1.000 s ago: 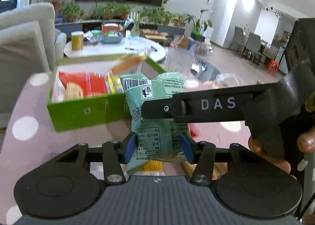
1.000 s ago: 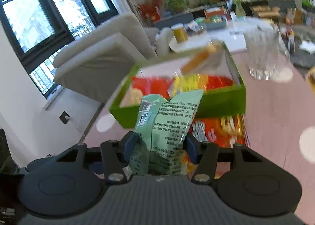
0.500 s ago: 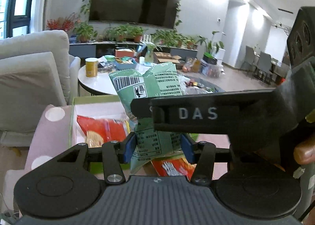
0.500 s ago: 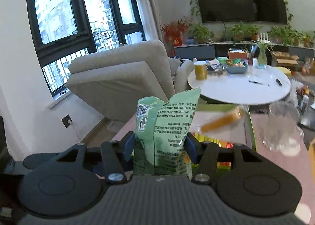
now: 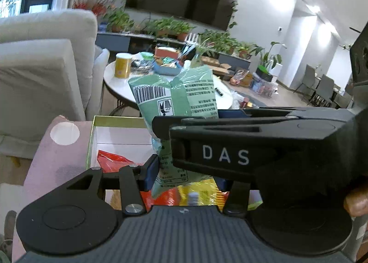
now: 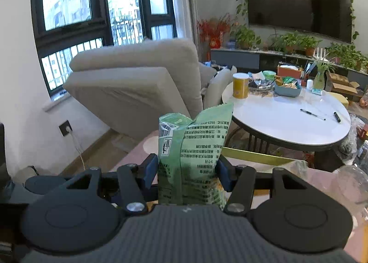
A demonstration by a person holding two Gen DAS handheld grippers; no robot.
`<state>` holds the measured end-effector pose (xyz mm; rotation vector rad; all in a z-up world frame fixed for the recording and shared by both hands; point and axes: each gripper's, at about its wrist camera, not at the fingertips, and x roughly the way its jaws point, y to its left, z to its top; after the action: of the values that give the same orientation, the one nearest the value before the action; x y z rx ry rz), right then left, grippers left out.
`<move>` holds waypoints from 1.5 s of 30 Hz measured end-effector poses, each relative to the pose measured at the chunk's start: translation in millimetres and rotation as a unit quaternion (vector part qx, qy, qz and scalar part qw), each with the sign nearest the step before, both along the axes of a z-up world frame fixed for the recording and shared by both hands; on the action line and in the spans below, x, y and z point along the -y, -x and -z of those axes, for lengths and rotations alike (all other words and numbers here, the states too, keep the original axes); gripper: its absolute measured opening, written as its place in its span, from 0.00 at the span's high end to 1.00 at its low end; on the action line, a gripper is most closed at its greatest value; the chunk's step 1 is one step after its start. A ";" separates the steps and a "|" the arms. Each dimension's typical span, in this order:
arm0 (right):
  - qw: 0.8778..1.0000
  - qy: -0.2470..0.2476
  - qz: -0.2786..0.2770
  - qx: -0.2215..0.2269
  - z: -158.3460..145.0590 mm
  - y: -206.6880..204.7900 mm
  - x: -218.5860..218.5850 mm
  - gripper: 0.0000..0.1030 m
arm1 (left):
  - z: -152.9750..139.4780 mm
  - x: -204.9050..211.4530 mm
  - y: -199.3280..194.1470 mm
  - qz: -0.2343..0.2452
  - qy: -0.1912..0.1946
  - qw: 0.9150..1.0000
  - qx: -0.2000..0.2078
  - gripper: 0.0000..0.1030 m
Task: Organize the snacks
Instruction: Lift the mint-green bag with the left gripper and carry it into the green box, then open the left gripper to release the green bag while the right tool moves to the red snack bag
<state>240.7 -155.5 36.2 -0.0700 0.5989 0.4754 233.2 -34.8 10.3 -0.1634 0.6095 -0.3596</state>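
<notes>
The right tongs (image 6: 187,174) clamp the lower part of a green snack bag (image 6: 195,148). The left tongs (image 5: 182,174) bracket the same bag's bottom edge (image 5: 172,171); whether they pinch it cannot be told, as the right tool crosses in front. The bag hangs upright in the air above the green box (image 5: 90,138) on the bench (image 5: 43,164). It looks light, soft and crinkly, with crushable contents; take hold by the flat sealed edge. A white round table (image 6: 287,120) stands beyond.
</notes>
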 end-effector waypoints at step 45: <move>0.993 -0.032 0.104 -0.041 39.5 23.8 60.4 0.43 | 37.0 -33.0 -41.8 -0.123 -0.033 0.992 -0.027 0.40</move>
<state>216.9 -215.9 -3.3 0.0726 0.6629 0.2967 274.9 -1.8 -26.7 -0.1825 0.6458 -0.0974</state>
